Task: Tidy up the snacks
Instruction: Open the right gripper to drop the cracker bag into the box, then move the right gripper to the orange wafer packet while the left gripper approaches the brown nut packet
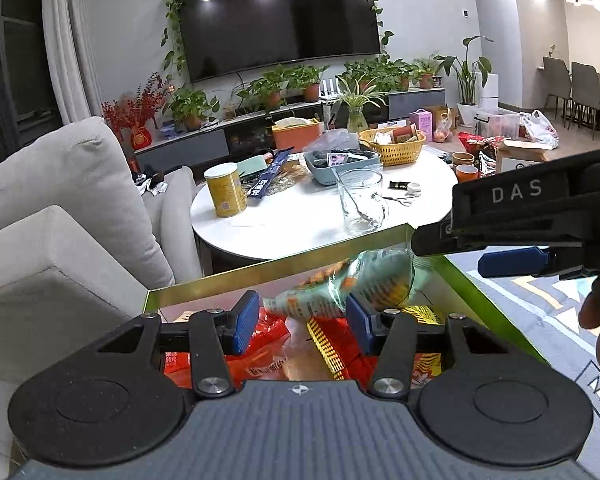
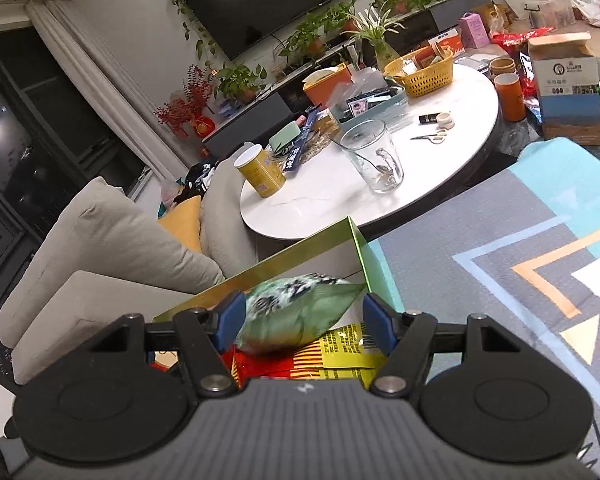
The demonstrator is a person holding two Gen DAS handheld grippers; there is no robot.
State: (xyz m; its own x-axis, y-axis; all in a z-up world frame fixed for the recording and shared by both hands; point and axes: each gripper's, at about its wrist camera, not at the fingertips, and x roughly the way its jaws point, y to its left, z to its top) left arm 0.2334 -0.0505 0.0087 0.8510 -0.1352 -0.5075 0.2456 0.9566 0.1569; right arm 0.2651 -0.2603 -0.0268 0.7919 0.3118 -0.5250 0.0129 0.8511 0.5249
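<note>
A green-gold box (image 1: pixel 284 258) holds red and yellow snack packets (image 1: pixel 268 332). A pale green snack bag (image 1: pixel 352 284) lies on top of them; it also shows in the right wrist view (image 2: pixel 300 312). My left gripper (image 1: pixel 302 320) is open just above the box, its blue pads (image 1: pixel 246 322) on either side of the bag's near end, not touching it. My right gripper (image 2: pixel 304 322) is open over the same bag, its pads (image 2: pixel 230 320) wide of it. The right gripper also shows in the left wrist view (image 1: pixel 512 240), above the box's right corner.
A white round table (image 1: pixel 300 220) stands beyond the box with a glass mug (image 1: pixel 360 200), a yellow can (image 1: pixel 225 190), a yellow basket (image 1: pixel 394 146) and a blue tray. A grey sofa (image 1: pixel 60 220) is to the left. A patterned rug (image 2: pixel 520 260) lies to the right.
</note>
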